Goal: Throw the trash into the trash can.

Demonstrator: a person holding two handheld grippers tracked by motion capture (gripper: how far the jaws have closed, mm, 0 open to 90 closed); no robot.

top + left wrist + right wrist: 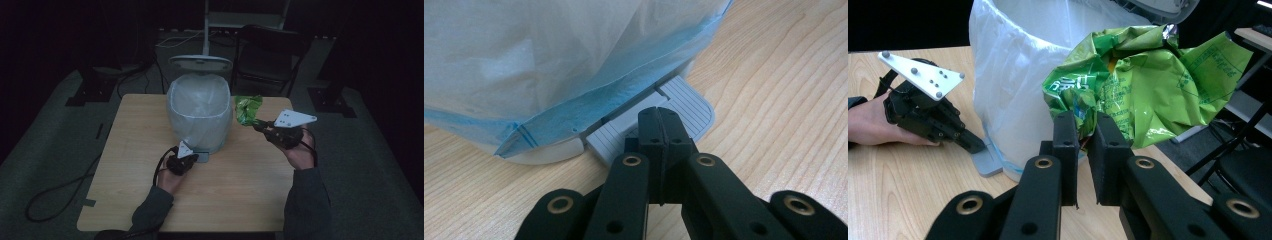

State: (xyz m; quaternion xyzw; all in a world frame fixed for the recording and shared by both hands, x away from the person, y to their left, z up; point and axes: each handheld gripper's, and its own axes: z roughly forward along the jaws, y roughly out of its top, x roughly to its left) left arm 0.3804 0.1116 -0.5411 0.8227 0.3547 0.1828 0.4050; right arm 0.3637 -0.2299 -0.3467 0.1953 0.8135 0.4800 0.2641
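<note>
Your right tongs (pixel 1082 137) are clamped on a crumpled green wrapper (pixel 1148 80); the black jaws pinch its lower edge, and the rest of the foil billows up and away from them; in the high view those tongs (pixel 259 125) hold the wrapper (pixel 248 110) just beside the pedal bin (pixel 200 112), off its right rim and level with its open mouth, above the counter (pixel 125 150); the wrapper is near the rim but not over the opening, and whether it brushes the liner you cannot tell from these angles.

Your left tongs (pixel 659 131) are closed with nothing between them, the two jaws pressed flat together; their tips rest on the bin's grey ribbed pedal (pixel 686 102) at the foot of the bin's front; in the high view the left tongs (pixel 194 157) sit low against the bin's base on the side nearest you.

The bin stands toward the far middle of the counter; its lid (pixel 200 62) is tipped up behind the opening; a pale bluish-white liner (pixel 549 60) is folded over the rim and hangs down the outer wall almost to the pedal.

Your left hand (pixel 169 180) lies close to the counter in front of the bin; your right hand (pixel 300 155) is raised, to the bin's right.
</note>
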